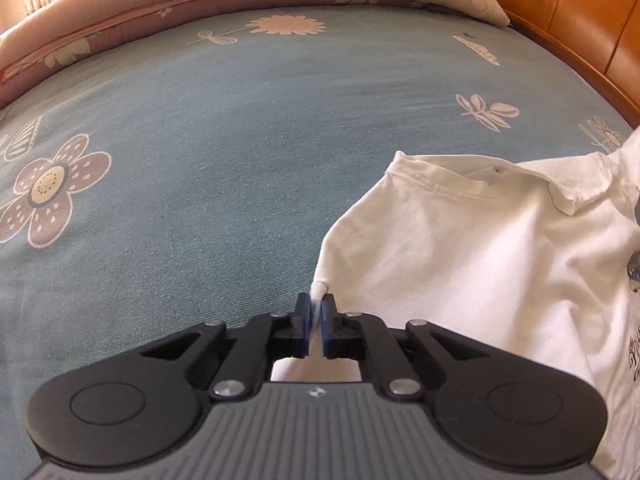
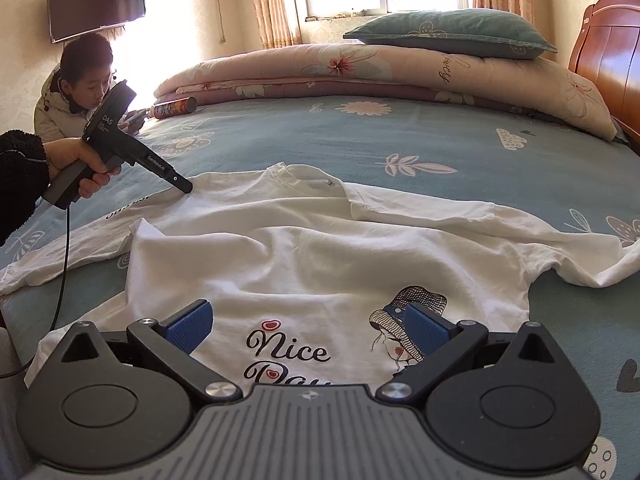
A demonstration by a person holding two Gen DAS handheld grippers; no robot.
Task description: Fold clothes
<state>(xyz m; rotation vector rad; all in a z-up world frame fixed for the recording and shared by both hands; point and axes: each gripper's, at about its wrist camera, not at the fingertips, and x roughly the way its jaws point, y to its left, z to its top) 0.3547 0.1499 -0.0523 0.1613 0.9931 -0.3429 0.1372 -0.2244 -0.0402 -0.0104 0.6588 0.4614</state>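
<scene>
Right wrist: floral blue bedsheet (image 2: 360,144) under white T-shirt (image 2: 320,248).

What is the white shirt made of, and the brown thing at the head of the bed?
The white shirt looks like soft, matte cotton knit: it wrinkles, drapes limply, and shows stitched hems. The left claw pinches a bit of it easily. The headboard looks like wood with a glossy varnish: orange-brown panels with shiny highlights, though it could be veneer.

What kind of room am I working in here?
A bedroom, most likely: the shirt lies on a bed with a wooden headboard, a folded quilt and a pillow.
</scene>
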